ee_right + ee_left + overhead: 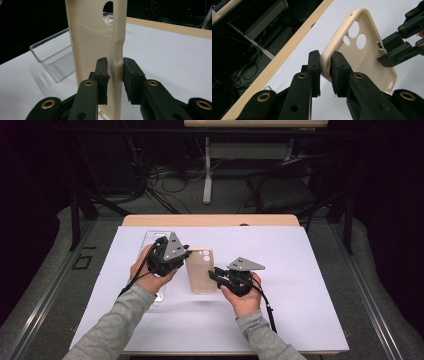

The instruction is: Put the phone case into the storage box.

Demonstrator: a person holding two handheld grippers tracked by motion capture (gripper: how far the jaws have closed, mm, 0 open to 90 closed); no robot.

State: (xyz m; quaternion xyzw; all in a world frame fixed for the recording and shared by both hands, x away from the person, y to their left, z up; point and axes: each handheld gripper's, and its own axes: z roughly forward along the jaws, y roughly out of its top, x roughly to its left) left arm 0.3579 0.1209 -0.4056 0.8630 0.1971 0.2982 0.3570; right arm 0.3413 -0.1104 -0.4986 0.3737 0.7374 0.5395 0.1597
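A beige phone case with round camera holes is held up over the white mat, between my two grippers. In the left gripper view my left gripper is shut on the case's long side rim near a corner. In the high view it comes to the case from the left. My right gripper comes from the right. In the right gripper view its jaws straddle the opposite rim of the case at the button notch, with a thin gap at one pad. Its fingertips also appear beyond the case.
A clear plastic tray lies on the mat under my left hand, seen behind the case as a clear tray. The white mat covers a wooden table. A chair and cables stand on the floor beyond.
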